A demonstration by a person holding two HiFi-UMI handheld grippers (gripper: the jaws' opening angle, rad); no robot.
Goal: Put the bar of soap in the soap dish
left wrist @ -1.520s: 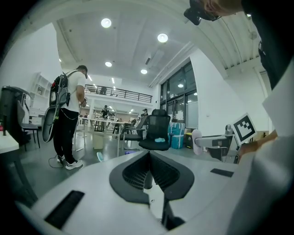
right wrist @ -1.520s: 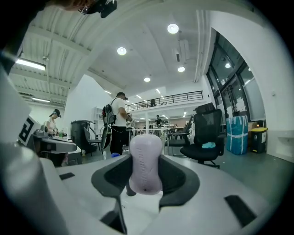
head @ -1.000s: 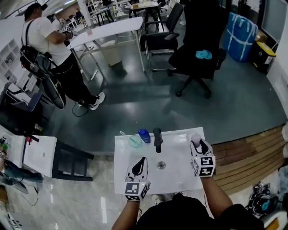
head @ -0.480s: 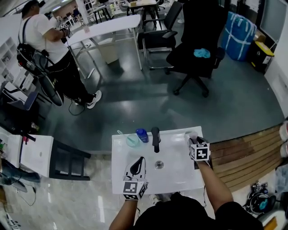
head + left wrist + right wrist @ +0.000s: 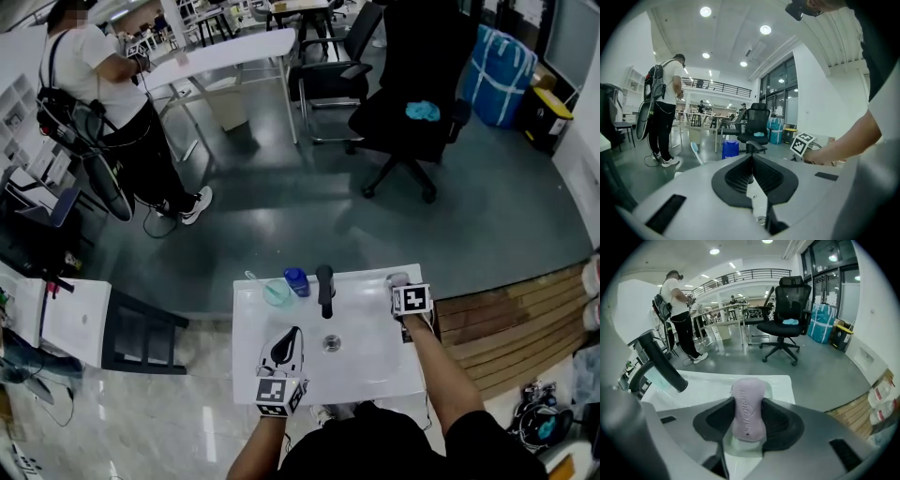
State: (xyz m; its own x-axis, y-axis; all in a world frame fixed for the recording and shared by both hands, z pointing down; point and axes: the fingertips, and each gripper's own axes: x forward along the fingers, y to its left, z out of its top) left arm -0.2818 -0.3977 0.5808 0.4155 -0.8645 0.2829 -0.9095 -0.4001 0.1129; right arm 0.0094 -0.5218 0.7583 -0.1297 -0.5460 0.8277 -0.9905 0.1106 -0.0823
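**A:** Which step are we on?

**B:** Placement. The right gripper point(image 5: 749, 401) points steeply down. Its jaws are wide and the pads are clamped on the sides of the pale lilac oval bar of soap point(image 5: 749, 420). The soap sits right over the translucent greenish plastic soap dish point(image 5: 743, 446), at about 2 o'clock from the round metal drain point(image 5: 330, 344) in the white washbasin top point(image 5: 366, 370).

**A:** Is the soap touching the dish?

**B:** Can't tell. The dish rim shows around the soap, but the contact is hidden.

**A:** Other hand?

**B:** The left gripper point(image 5: 752, 159) is at 7 o'clock from the drain, jaws together, nothing in them.

**A:** Next move?

**B:** My read: lower until the soap seats, spread the jaws, then pull out along the gripper's axis. The soap probably slides, so release slowly. The black tap point(image 5: 325, 291) is at 9 o'clock from the dish and well apart, so no clash expected.
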